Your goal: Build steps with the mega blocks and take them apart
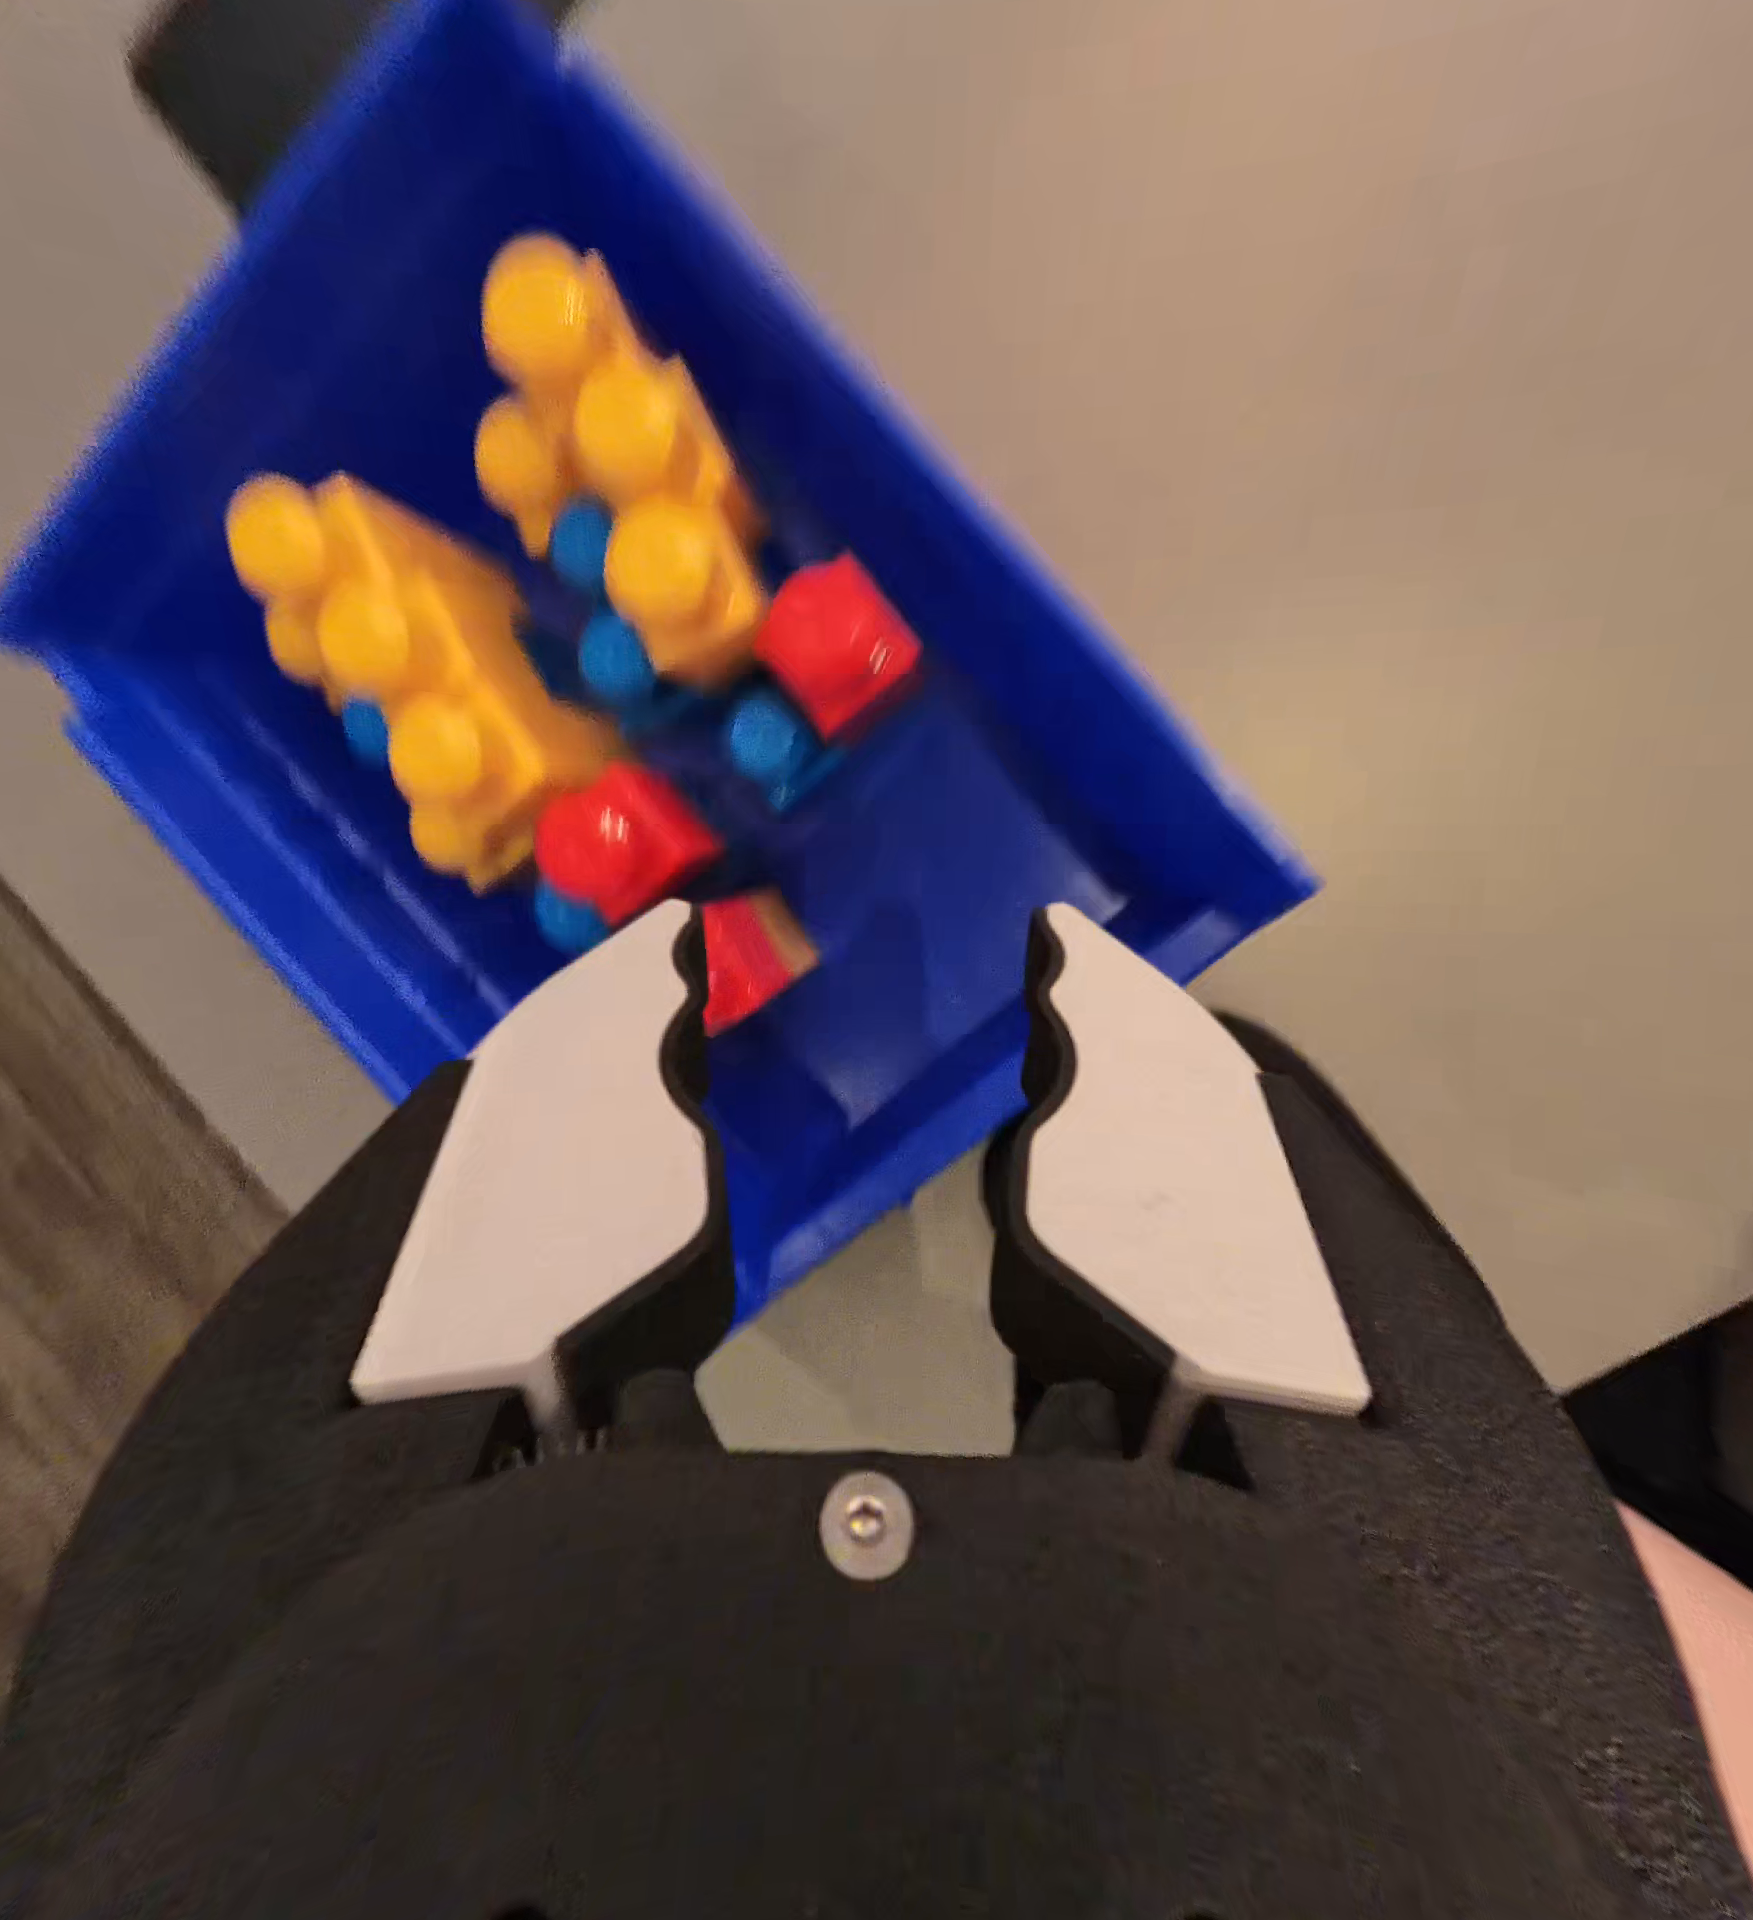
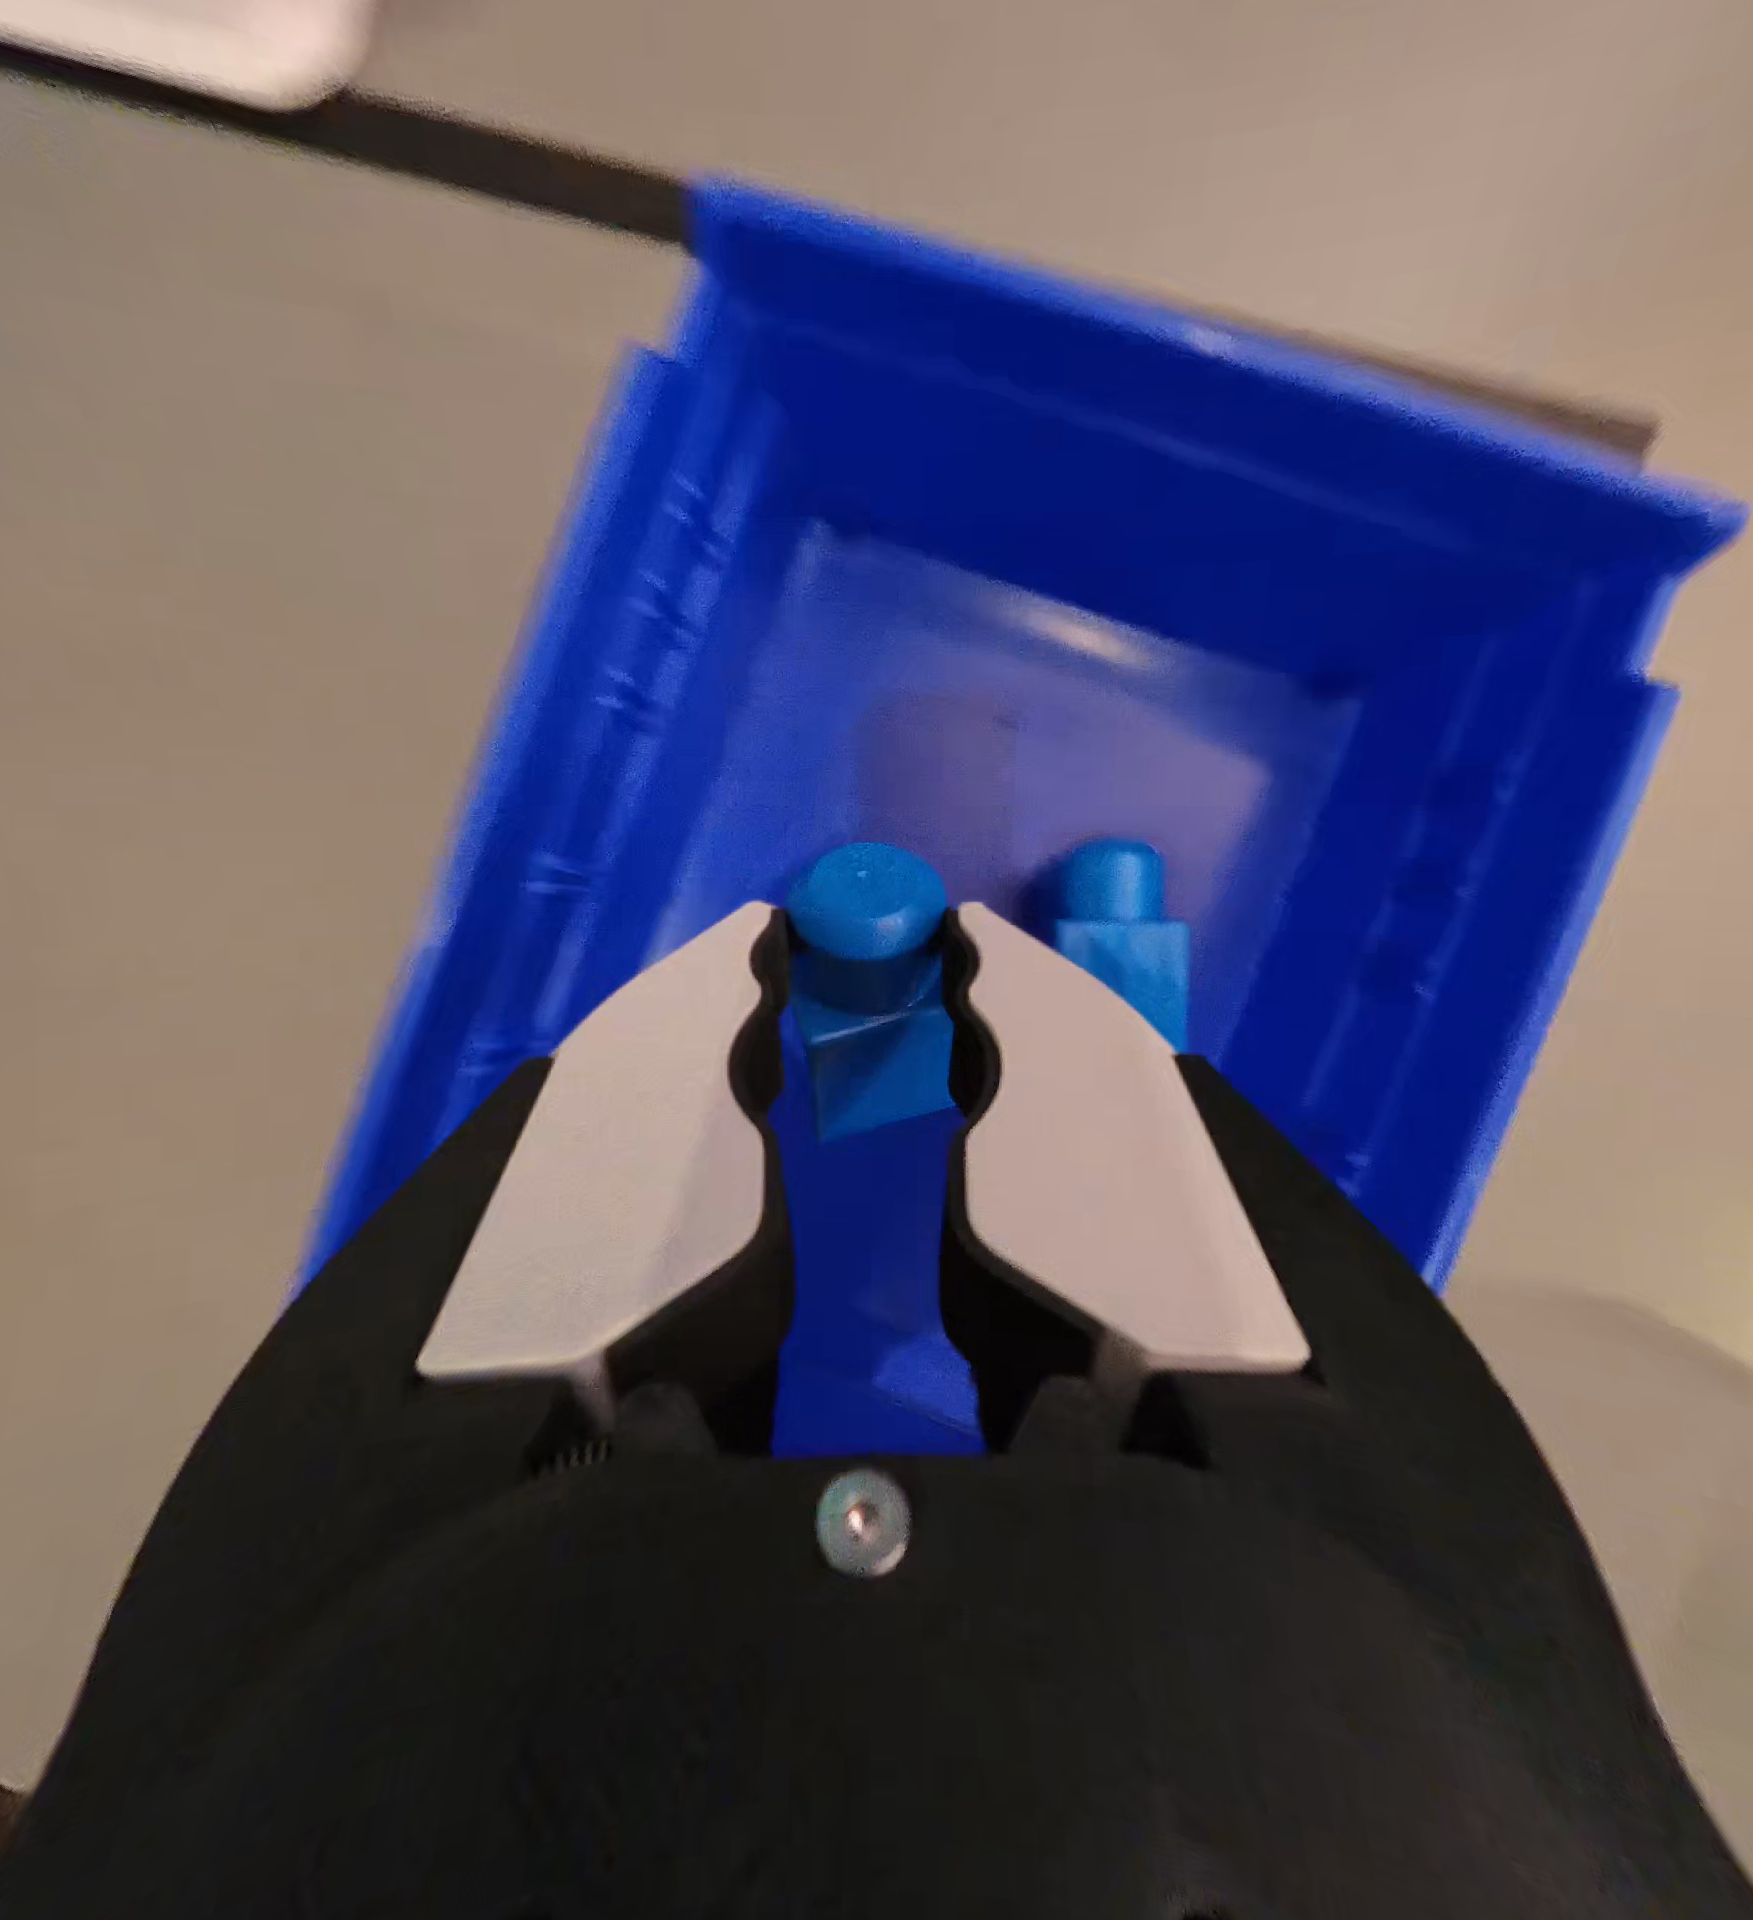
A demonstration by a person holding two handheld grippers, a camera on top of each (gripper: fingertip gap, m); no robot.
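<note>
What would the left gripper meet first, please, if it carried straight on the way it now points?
Probably the floor of the blue plastic bin: the open left gripper points into a bare patch. The small red plastic block lies beside its left finger and might be brushed; blur leaves depth unclear.

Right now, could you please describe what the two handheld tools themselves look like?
Both look alike. The left tool has a broad matte black textured plastic body, two pale grey angular fingers lined with wavy black rubber pads, and a silver screw centred behind them. The right tool shows the same black body, grey fingers and silver screw. No cables or markings show.
</note>
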